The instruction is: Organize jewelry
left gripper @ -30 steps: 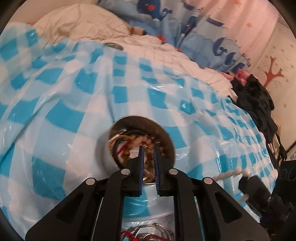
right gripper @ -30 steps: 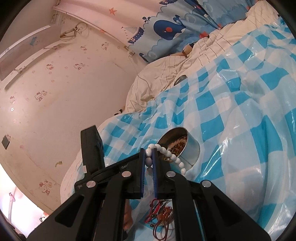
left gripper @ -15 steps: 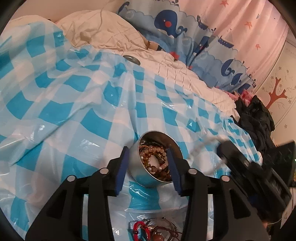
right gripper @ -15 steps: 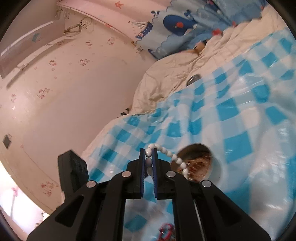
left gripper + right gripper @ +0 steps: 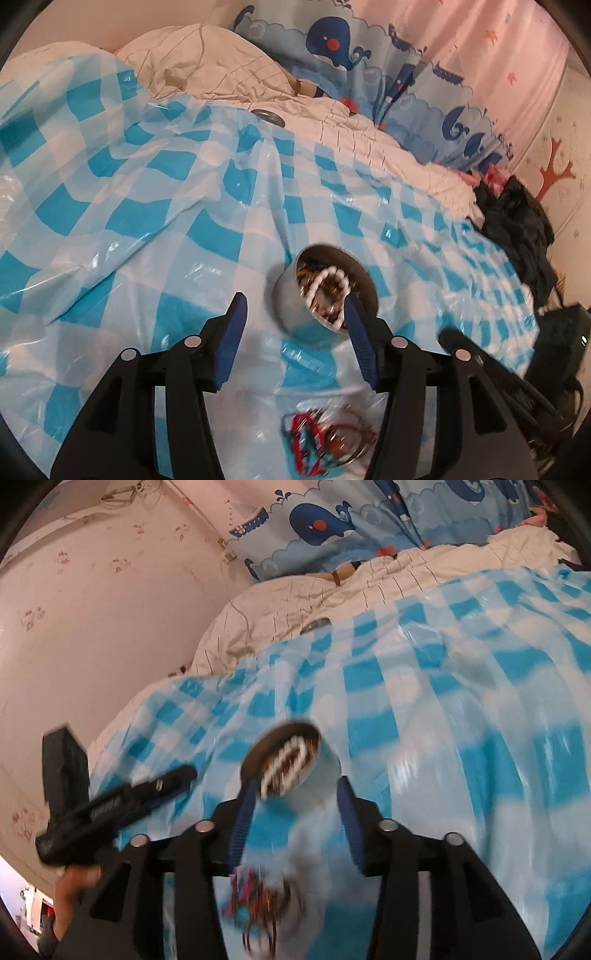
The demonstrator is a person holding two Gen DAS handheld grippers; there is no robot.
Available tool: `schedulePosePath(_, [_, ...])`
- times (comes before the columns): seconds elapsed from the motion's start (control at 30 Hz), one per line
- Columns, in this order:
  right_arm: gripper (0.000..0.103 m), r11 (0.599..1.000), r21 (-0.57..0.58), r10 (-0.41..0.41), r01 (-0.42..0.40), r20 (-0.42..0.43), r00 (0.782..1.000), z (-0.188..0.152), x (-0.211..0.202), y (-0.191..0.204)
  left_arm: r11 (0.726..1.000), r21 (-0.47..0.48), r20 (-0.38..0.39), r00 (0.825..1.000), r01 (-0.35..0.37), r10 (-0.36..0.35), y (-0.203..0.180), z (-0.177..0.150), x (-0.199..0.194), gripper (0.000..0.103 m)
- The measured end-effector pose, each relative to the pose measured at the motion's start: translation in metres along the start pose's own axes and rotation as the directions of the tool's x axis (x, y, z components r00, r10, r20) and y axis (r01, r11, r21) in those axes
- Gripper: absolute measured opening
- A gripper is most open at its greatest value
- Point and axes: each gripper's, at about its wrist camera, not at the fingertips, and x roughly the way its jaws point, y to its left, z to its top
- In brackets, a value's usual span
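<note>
- Lying inside the round metal tin [image 5: 325,291], a white bead bracelet [image 5: 327,284] is seen on top of brownish beaded jewelry, just ahead of the left gripper [image 5: 293,310] and toward its right finger.
- The left gripper's fingers are spread wide apart, with nothing held.
- The right gripper [image 5: 295,797] is likewise parted and holds nothing, the tin [image 5: 295,764] sitting between its fingertips.
- A tangle of red and brown bracelets [image 5: 325,443] lies beneath the left gripper.
- Everything rests on a blue-and-white checkered plastic sheet [image 5: 166,206].
</note>
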Motion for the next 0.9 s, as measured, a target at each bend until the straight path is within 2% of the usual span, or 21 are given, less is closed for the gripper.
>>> schedulePosePath(0.13, [0.055,1.000,0.020,-0.021,0.022,-0.060,0.998,-0.037,-0.005,-0.004,0.997,0.071,-0.022,0.999,-0.043,0.045,0.001,-0.019,-0.004,0.057])
schedulePosePath(0.27, [0.059,0.987,0.156,0.061,-0.045,-0.099,0.993,-0.042,0.010,-0.020,0.987,0.135,-0.038,0.995,-0.083,0.089,0.008,-0.036,-0.007,0.058])
schedulePosePath(0.3, [0.063,0.981,0.188,0.072,-0.052,-0.103,0.992,-0.044,0.012,-0.025,0.986,0.145,-0.039,0.995,-0.086,0.093,0.009,-0.039,-0.008,0.059])
schedulePosePath(0.37, [0.064,0.974,0.221,0.072,-0.045,-0.112,0.991,-0.049,0.015,-0.031,0.981,0.167,-0.034,0.994,-0.095,0.102,0.010,-0.043,-0.012,0.060])
schedulePosePath(0.53, [0.071,0.984,0.179,0.047,-0.027,-0.112,0.993,-0.050,0.020,-0.024,0.965,0.226,0.014,0.991,-0.134,0.135,0.010,-0.045,-0.021,0.068])
schedulePosePath(0.7, [0.081,0.989,0.143,0.039,-0.023,-0.116,0.992,-0.051,0.024,-0.018,0.964,0.227,0.015,0.990,-0.138,0.138,0.010,-0.043,-0.020,0.071])
schedulePosePath(0.9, [0.084,0.989,0.144,0.052,-0.035,-0.120,0.991,-0.050,0.026,-0.017,0.956,0.248,0.026,0.988,-0.157,0.155,0.006,-0.043,-0.016,0.077])
